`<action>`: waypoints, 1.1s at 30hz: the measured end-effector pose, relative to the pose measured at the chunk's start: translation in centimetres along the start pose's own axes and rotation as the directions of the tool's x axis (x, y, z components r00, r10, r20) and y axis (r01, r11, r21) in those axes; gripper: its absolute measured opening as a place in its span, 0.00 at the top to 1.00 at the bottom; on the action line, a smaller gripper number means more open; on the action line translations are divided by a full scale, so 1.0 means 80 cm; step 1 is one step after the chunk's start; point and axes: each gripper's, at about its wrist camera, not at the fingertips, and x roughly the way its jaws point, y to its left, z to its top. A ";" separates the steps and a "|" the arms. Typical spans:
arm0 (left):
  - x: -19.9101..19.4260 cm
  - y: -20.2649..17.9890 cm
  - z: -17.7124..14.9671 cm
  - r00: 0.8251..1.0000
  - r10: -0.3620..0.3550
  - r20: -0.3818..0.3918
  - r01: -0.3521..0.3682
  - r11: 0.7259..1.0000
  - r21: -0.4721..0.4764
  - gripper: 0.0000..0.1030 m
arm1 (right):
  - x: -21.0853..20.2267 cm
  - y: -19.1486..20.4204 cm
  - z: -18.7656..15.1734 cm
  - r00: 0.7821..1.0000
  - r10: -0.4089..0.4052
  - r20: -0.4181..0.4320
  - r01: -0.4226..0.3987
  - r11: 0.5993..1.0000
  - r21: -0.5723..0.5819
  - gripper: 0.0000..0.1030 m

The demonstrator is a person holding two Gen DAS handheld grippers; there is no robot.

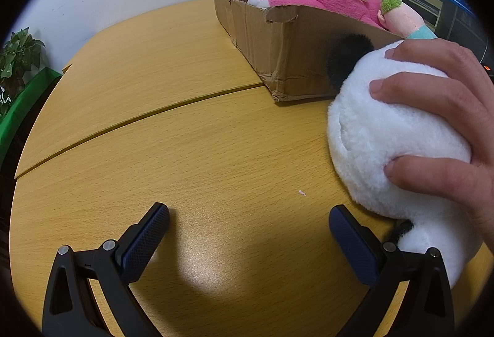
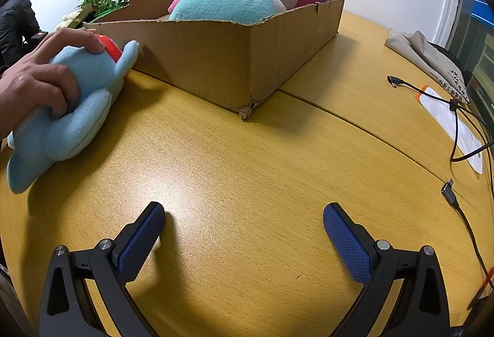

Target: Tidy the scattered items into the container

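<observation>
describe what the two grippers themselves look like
The left gripper and right gripper look alike: black plastic frames with triangular cut-outs and silver pivot pins, carrying two fingers faced with dark blue, diamond-textured pads. No cables or markings show.

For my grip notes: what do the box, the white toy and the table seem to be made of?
Box: brown corrugated cardboard, matte; torn edges, creased corner.
White toy: soft plush, fluffy pile; it dents under the bare hand.
Table: probably wood-grain laminate, smooth; it shows a glare patch.

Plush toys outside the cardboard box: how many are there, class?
2. A white and black plush under a hand right of the box; a light blue plush under a hand left of it. Others may be out of view.
</observation>
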 end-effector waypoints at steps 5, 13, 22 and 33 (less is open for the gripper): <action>0.000 0.000 0.001 1.000 0.000 0.000 0.000 1.000 0.000 0.00 | 0.000 0.000 0.000 1.000 0.000 0.000 0.000 1.000 0.000 0.00; 0.000 0.000 0.000 1.000 0.000 0.000 0.000 1.000 0.001 0.00 | 0.000 0.001 0.000 1.000 -0.001 0.000 0.001 1.000 0.001 0.00; 0.001 0.000 0.000 1.000 0.000 0.000 0.000 1.000 0.001 0.00 | 0.000 0.001 0.000 1.000 -0.001 0.000 0.001 1.000 0.001 0.00; 0.001 0.000 0.003 1.000 0.000 0.000 0.000 1.000 0.002 0.00 | 0.000 0.001 0.000 1.000 -0.001 0.000 0.001 1.000 0.001 0.00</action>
